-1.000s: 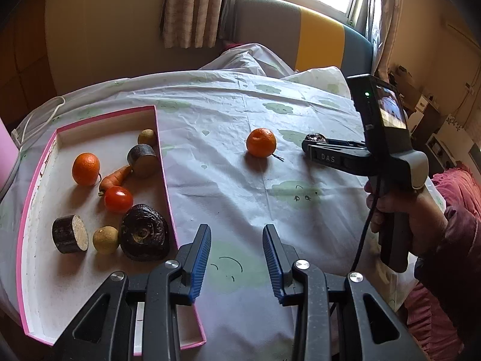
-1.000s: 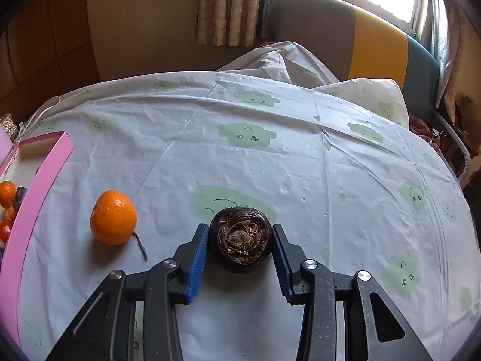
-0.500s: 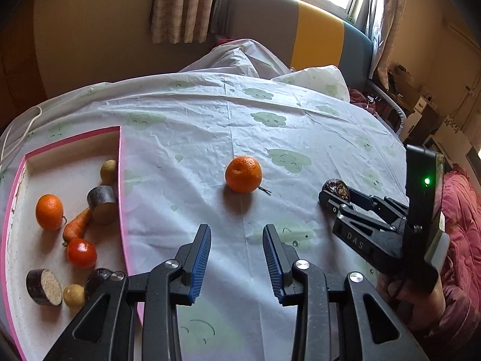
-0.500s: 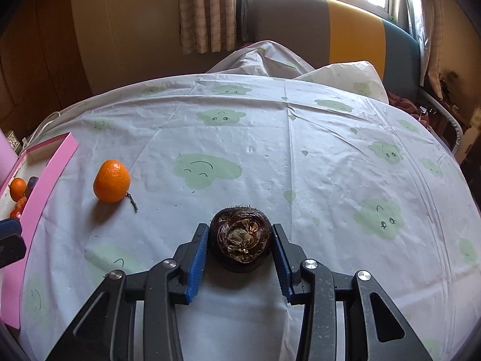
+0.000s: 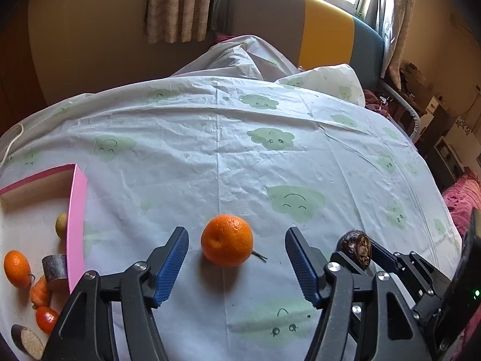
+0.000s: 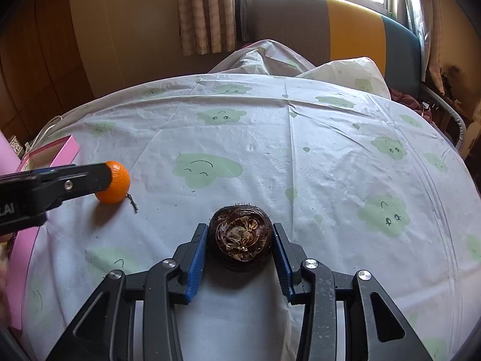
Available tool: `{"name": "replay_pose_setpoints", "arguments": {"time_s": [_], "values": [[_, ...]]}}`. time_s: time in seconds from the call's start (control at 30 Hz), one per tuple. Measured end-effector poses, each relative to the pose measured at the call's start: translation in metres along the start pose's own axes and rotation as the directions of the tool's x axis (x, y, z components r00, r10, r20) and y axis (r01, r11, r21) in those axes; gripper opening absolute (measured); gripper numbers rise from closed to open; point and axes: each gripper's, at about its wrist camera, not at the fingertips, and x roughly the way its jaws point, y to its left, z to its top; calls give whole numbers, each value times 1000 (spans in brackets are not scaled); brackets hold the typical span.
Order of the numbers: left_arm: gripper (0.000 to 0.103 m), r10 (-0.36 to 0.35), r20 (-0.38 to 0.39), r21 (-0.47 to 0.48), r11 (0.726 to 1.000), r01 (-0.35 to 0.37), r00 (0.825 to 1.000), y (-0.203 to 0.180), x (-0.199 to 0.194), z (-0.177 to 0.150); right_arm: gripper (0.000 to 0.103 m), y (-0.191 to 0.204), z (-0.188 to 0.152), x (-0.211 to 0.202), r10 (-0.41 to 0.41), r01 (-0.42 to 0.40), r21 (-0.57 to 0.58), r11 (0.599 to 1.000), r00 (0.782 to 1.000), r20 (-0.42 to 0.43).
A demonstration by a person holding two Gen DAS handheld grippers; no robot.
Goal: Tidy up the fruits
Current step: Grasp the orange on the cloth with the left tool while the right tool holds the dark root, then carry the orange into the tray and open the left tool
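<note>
An orange tangerine (image 5: pixel 227 244) lies on the cloud-print tablecloth, just ahead of and between the wide-open fingers of my left gripper (image 5: pixel 237 236); it also shows in the right wrist view (image 6: pixel 115 182), partly behind the left gripper's finger. My right gripper (image 6: pixel 240 234) is shut on a dark brown taro-like root (image 6: pixel 240 242); the root also shows in the left wrist view (image 5: pixel 354 248). A pink-rimmed tray (image 5: pixel 76 225) at the left holds another tangerine (image 5: pixel 16 268), a carrot, a tomato, cut root pieces and small round fruits.
The tablecloth (image 5: pixel 270 156) covers a round table. A grey, yellow and blue sofa (image 5: pixel 300 27) stands behind it under a window. The tray's pink edge (image 6: pixel 61 153) shows at far left in the right wrist view.
My left gripper has swung right, away from the tray, closed in on the tangerine and opened wider. My right gripper still holds the root, with the table view shifted slightly.
</note>
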Motion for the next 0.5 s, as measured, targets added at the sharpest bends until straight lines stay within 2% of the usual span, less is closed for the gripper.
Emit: {"name": "replay_pose_setpoints", "arguments": {"time_s": [0.13,0.17,0.2,0.37,0.5], "values": [[64,32,-31,-32,999,-33,999,5,20,4,42,0,0,0,2,-2,3,1000,1000,2],[48,34,-38,-33,999,-35,999,6,24,3,42,0,0,0,1,-1,2,1000,1000,2],[40,39,-47,-31,999,-40,998,6,28,2,42,0,0,0,1,-1,2,1000,1000,2],[38,5,-10,-14,1000,-5,1000,10,24,-7,42,0,0,1,0,0,0,1000,1000,1],[37,3,-2,-12,1000,-3,1000,12,8,-15,42,0,0,1,-2,2,-1,1000,1000,1]]}}
